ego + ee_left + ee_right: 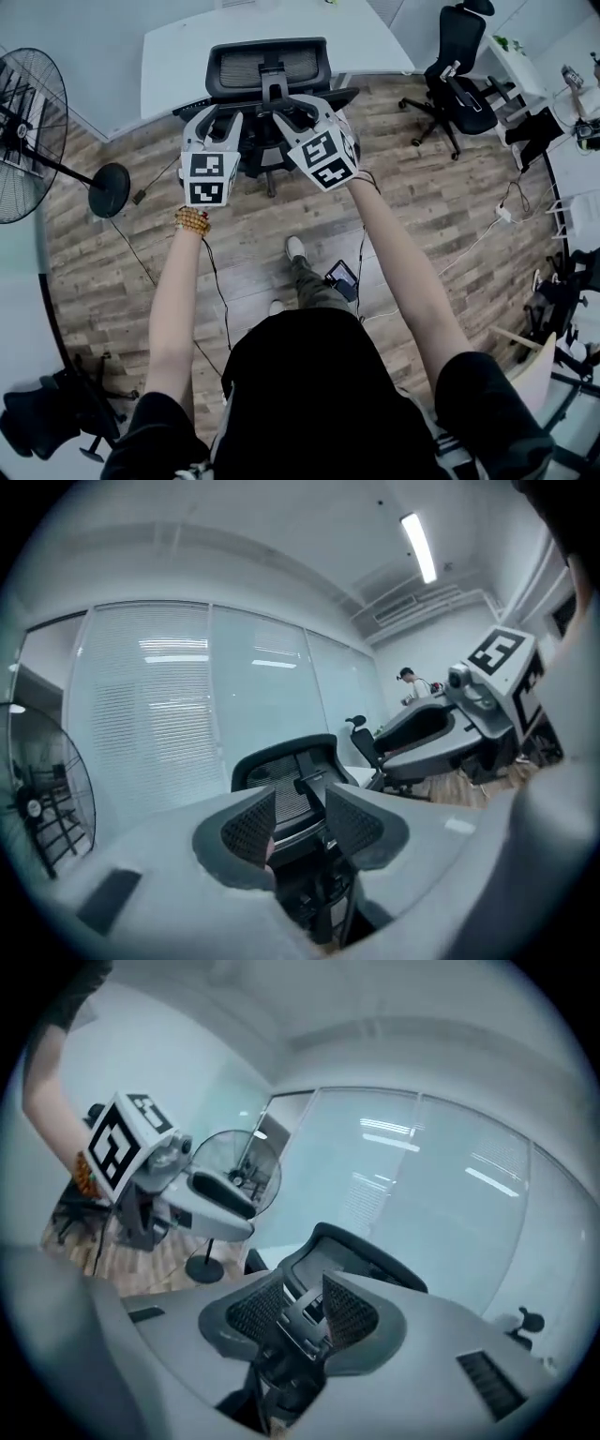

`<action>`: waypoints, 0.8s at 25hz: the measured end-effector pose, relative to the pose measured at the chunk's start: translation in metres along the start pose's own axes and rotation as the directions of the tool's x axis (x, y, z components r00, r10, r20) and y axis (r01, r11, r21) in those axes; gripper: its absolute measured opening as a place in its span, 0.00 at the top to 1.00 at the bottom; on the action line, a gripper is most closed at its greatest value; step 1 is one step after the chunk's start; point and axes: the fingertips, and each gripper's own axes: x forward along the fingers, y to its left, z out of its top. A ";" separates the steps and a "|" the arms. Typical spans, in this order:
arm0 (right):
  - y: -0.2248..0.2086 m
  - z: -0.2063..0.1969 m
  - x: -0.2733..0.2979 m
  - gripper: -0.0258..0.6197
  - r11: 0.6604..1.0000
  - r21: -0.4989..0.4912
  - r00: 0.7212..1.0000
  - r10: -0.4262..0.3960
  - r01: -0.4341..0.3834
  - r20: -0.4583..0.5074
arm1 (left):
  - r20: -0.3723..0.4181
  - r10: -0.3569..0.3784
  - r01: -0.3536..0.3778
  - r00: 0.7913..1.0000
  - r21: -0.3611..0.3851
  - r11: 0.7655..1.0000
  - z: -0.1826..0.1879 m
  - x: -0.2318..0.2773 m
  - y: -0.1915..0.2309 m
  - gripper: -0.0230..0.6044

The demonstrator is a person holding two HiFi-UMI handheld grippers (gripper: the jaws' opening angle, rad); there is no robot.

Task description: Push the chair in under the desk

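While we held both grippers side by side behind the chair (267,67), the left gripper (217,120) and right gripper (302,105) stood part open and empty. The chair stood at the bench's (178,56) near edge.

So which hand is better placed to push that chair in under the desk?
Right, narrowly. The right gripper, jaws open, lines up with the central spine of the chair; the left gripper sits nearer its edge. Both could probably push.
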 end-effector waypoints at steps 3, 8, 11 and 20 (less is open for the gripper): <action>-0.004 0.013 -0.020 0.80 0.977 0.192 0.990 -0.114 0.096 0.086 | 0.039 0.047 -0.044 0.998 -0.081 0.996 0.004 -0.012 -0.006 0.72; -0.008 0.023 -0.033 0.86 0.944 0.238 0.958 -0.263 0.230 0.117 | 0.083 0.183 -0.175 0.980 -0.098 0.980 0.017 -0.023 0.007 0.82; -0.011 0.024 -0.037 0.93 0.940 0.226 0.951 -0.286 0.254 0.121 | 0.091 0.228 -0.220 0.969 -0.089 0.972 0.020 -0.026 0.012 0.91; -0.038 0.011 -0.032 0.96 0.950 0.213 0.963 -0.252 0.229 0.090 | 0.080 0.189 -0.186 0.979 -0.037 0.982 0.023 -0.004 0.009 0.94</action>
